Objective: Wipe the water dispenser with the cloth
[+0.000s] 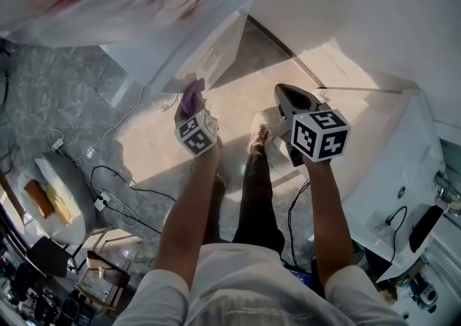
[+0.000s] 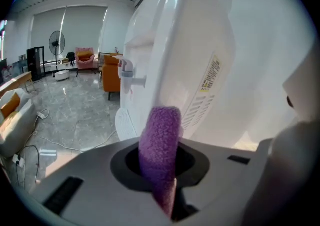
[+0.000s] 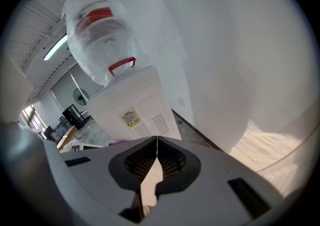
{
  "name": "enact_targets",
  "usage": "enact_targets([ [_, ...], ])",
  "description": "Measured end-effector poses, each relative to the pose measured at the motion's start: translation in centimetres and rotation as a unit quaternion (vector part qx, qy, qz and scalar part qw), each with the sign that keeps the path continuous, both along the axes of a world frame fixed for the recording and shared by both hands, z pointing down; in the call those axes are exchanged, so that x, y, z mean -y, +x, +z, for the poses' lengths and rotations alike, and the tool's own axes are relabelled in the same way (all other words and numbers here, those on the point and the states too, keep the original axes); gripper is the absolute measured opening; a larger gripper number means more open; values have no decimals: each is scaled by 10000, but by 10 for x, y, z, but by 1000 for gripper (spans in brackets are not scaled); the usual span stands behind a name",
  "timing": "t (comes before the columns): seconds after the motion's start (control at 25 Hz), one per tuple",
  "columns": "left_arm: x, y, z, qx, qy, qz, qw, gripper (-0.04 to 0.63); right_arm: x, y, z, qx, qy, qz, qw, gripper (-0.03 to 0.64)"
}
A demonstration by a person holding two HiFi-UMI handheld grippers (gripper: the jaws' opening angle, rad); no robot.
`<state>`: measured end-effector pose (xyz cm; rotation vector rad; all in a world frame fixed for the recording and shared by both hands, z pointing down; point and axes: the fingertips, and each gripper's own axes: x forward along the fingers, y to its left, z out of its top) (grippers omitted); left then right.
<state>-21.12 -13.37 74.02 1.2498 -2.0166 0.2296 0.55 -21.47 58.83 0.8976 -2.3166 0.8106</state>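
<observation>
Right now your left gripper [image 2: 160, 166] is clamped on the purple cloth [image 2: 161, 130], which stands up out of its jaws as a rolled wad. Just ahead of it rises the side of the white water dispenser [image 2: 175, 55]; whether cloth and dispenser touch cannot be told. Your right gripper [image 3: 157, 146] is closed and empty, jaws meeting edge to edge. Ahead of it and to its left is the dispenser's back, with a yellow label [image 3: 131, 117] and vent slots. On top sits a bottle [image 3: 100, 40] wrapped in clear plastic. Right of that gripper runs a white wall [image 3: 225, 45].
</observation>
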Motion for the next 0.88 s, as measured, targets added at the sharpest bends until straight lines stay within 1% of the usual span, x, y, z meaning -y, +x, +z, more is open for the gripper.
enact_targets([
  [0.08,-3,2,-4,-2,21,50,10000,51,0,-1,0,14,64,101,9999,14],
  [0.16,-1,11,-7,-18,60,273,9996,52,0,2,4,1,107,222,9997,15],
  [0.24,5,26,-7,23,66,744,9972,51,-2,8,15,-41,61,341,9994,14],
  [0.32,13,44,-4,56,58,1243,9922,51,-2,15,29,-69,-53,478,9988,15],
  [0.4,22,60,-1,-6,52,1583,9874,52,-1,23,40,-100,-165,612,9979,15],
  [0.48,31,72,4,-53,25,1806,9835,52,0,31,48,-169,-245,707,9971,15],
  [0.56,42,82,10,-38,-27,1938,9810,52,3,40,55,-237,-297,777,9963,14],
  [0.76,76,108,28,-133,-173,2026,9790,52,21,59,69,-232,-333,876,9953,14],
  [0.88,101,119,47,-180,-147,1933,9809,51,47,64,86,-180,-323,959,9947,14],
])
